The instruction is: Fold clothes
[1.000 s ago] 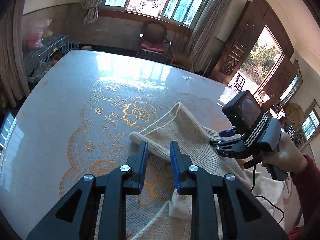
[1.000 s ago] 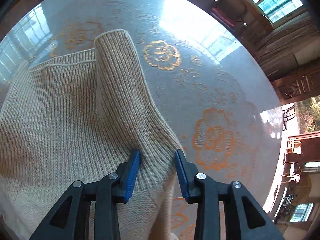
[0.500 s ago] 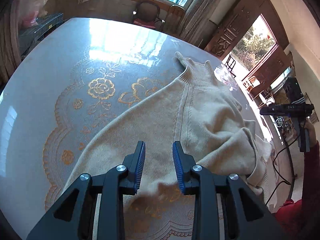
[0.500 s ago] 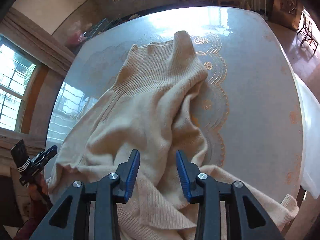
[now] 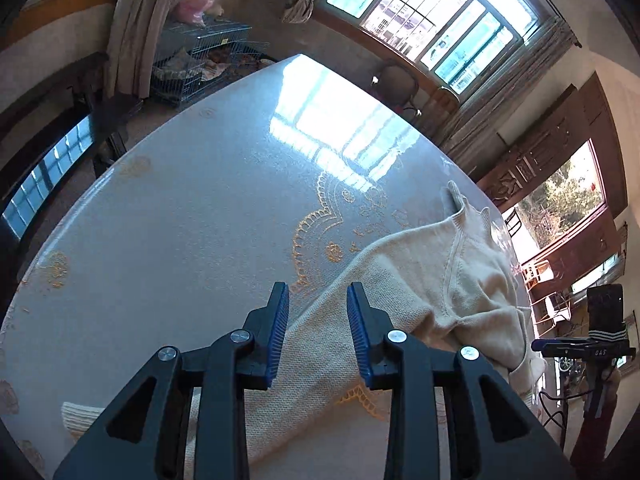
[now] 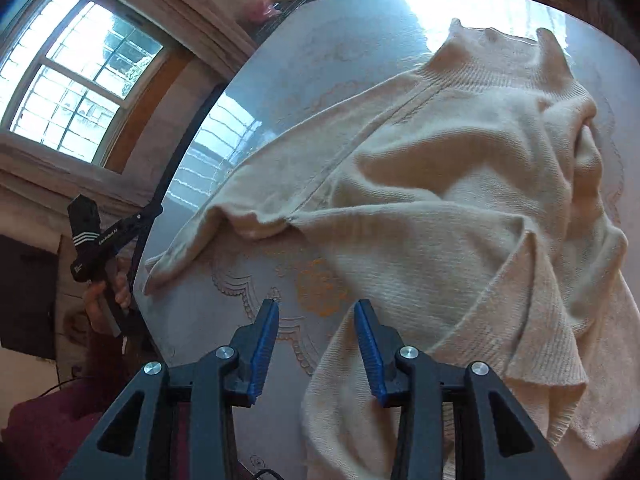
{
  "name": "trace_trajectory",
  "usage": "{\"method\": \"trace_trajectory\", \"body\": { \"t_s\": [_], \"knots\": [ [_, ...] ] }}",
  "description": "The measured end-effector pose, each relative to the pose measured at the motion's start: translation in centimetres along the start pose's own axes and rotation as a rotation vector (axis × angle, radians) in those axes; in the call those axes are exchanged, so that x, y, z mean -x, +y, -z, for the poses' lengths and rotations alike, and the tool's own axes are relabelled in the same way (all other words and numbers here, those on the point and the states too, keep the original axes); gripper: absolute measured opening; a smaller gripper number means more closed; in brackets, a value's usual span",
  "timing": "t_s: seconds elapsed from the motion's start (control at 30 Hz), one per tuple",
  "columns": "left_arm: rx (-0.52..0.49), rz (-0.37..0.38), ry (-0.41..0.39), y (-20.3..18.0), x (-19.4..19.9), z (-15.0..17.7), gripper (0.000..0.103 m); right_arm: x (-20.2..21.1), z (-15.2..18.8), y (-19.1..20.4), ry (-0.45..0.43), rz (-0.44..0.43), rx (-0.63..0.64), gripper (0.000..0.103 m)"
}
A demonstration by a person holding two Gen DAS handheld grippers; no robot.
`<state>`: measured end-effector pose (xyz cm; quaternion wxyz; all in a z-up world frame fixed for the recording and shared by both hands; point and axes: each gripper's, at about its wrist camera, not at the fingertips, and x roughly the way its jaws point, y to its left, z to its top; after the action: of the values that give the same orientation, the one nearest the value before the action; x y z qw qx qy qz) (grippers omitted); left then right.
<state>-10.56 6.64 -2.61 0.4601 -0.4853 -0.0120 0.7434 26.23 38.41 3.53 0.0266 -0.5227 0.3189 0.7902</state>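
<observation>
the cream knit sweater (image 6: pixel 460 208) lay rumpled toward the table's (image 5: pixel 180 220) near right edge, one sleeve (image 5: pixel 320 344) stretched flat beneath the left gripper (image 5: pixel 316 336), whose jaws had just been spreading and held nothing. the right gripper (image 6: pixel 316 344) also hung parted and empty above the hem. soft, floppy and light, i'd judge, best pinched at cuff or shoulder seam; the other sleeve was buried in folds.

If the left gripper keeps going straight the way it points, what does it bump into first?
Most likely the sweater. Its long sleeve lies across the table right ahead of the left gripper, showing between the open jaws. Nothing is held. Depth is hard to judge, so it could touch the bare table just beside the sleeve.
</observation>
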Motion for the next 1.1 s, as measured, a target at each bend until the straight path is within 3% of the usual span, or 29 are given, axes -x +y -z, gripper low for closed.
{"method": "trace_trajectory", "body": {
  "t_s": [0.17,0.27,0.37,0.57,0.63,0.7,0.83,0.93,1.03,1.1],
  "knots": [
    [-0.009,-0.027,0.017,2.0,3.0,1.7,0.045,-7.9,-3.7,10.8,0.085,0.066,0.285,0.041],
    [-0.027,-0.121,0.007,3.4,4.2,3.3,0.045,-12.4,-5.8,15.9,0.117,0.126,0.411,0.041],
    [0.019,-0.143,-0.030,5.6,6.1,4.6,0.045,-17.3,-7.6,19.8,0.174,0.009,0.442,0.041],
    [0.162,-0.171,-0.133,11.1,11.1,6.1,0.046,-24.3,-5.6,29.9,0.270,-0.056,0.707,0.041],
    [0.212,-0.189,-0.156,12.9,12.3,6.8,0.046,-26.1,-3.8,33.2,0.255,-0.026,0.853,0.041],
    [0.248,-0.202,-0.170,14.3,13.4,7.6,0.046,-28.1,-1.9,35.5,0.295,-0.008,0.972,0.041],
    [0.293,-0.226,-0.191,16.1,15.0,9.1,0.046,-31.8,2.0,38.2,0.276,0.191,1.254,0.041],
    [0.301,-0.247,-0.190,16.9,15.7,10.1,0.046,-33.1,3.2,38.7,0.297,0.237,1.334,0.042],
    [0.309,-0.215,-0.181,17.5,15.9,10.7,0.047,-33.7,1.5,38.0,0.362,0.195,1.240,0.039],
    [0.267,-0.218,-0.175,16.8,15.4,10.8,0.047,-34.0,-0.5,37.4,0.396,0.135,1.124,0.026]
  ]
}}
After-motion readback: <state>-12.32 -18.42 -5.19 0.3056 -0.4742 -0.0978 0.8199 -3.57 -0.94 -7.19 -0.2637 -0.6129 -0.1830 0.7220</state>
